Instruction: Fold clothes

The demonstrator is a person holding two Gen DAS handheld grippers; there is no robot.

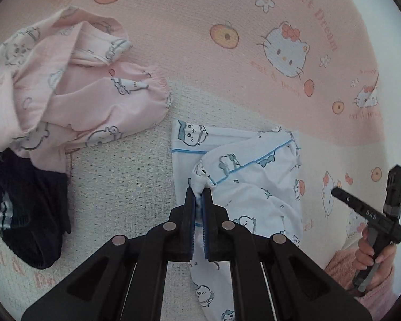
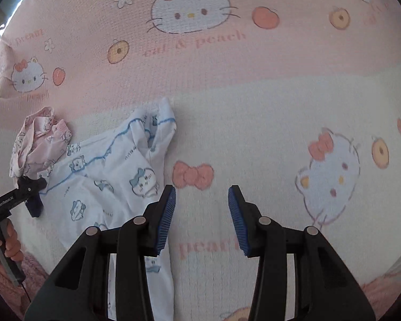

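White pyjama top [image 1: 254,187] w/ blue piping lies crumpled on the bedspread [image 1: 200,13], centre-right of the left wrist view, centre-left of the right wrist view. Its long axis looks to run from lower left to upper centre in the right view. Left tongs [image 1: 199,195] are clamped on a bunched fold of it, jaws nearly together w/ cloth between. Right tongs [image 2: 201,206] stand apart, nothing between the pads, over bare bedspread; the top lies to their left, its edge passing under the left pad. So left hand already has it; right must prob. go left for a second hold. Pink pyjamas [image 1: 74,93] upper left and a dark garment [image 1: 26,208] at left lie apart.
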